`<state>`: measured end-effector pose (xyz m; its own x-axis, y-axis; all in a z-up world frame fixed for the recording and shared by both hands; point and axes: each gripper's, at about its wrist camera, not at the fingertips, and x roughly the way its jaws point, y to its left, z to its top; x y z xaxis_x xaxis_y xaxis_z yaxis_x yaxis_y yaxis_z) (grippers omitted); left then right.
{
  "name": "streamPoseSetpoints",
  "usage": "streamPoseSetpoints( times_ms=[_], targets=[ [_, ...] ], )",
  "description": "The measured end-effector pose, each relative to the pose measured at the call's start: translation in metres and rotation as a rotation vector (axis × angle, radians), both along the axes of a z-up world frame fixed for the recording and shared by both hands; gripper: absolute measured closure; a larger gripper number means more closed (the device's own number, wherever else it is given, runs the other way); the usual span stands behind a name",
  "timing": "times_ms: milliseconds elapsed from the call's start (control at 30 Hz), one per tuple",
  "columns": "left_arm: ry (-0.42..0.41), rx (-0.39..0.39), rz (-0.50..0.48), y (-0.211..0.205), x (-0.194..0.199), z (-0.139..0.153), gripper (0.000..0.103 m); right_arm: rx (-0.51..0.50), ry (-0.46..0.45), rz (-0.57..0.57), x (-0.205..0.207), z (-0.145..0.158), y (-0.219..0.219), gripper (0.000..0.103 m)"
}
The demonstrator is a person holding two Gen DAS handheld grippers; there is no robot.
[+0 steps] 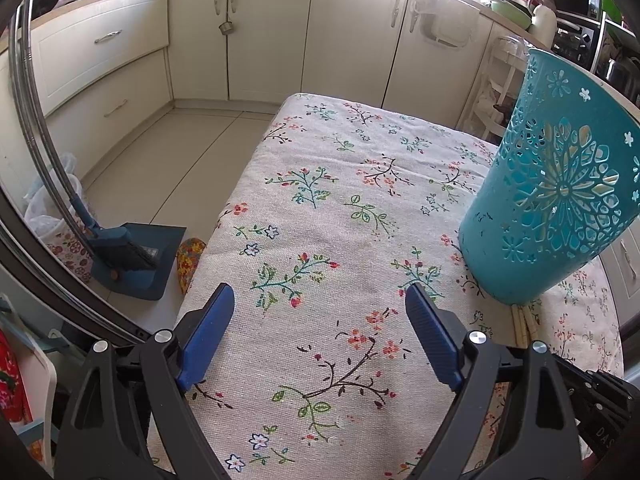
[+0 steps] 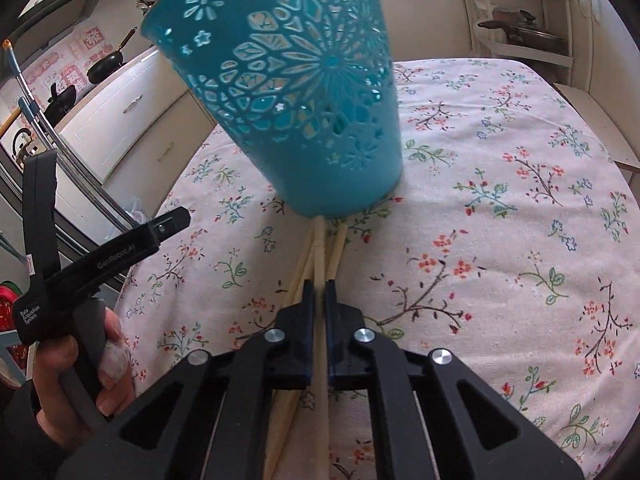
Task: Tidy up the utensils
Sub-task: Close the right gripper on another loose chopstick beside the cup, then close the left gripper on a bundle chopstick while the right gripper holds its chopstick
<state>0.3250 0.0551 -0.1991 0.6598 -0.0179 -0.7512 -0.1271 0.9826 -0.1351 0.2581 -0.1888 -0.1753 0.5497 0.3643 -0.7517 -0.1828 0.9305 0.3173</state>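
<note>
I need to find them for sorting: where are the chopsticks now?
In the right wrist view the chopsticks lie on the floral tablecloth just in front of the teal holder, one of them clamped in the right gripper.

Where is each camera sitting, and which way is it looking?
Left wrist: sits on the left gripper, looking down over the flowery tablecloth towards kitchen cupboards; its blue fingers stand open.
Right wrist: sits on the right gripper, looking down at the chopsticks it is shut on; the person's left hand shows too.
Both see the teal basket, chopsticks and tablecloth.
</note>
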Motion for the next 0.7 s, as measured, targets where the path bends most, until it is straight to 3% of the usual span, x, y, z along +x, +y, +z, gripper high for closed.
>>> streamPoseSetpoints(
  times_ms=[300,533,700],
  targets=[
    [0.007,0.030,-0.003,-0.005,-0.001,0.002,0.019,0.006,-0.013,-0.091,-0.008,0.000,-0.032,0.097],
    [0.016,0.023,-0.188,-0.053,-0.021,0.007,0.017,0.094,-0.005,-0.121,-0.005,-0.009,-0.051,0.097],
    [0.057,0.050,-0.249,-0.082,-0.019,0.007,0.017,0.177,0.011,-0.124,-0.002,-0.014,-0.060,0.097]
  ],
)
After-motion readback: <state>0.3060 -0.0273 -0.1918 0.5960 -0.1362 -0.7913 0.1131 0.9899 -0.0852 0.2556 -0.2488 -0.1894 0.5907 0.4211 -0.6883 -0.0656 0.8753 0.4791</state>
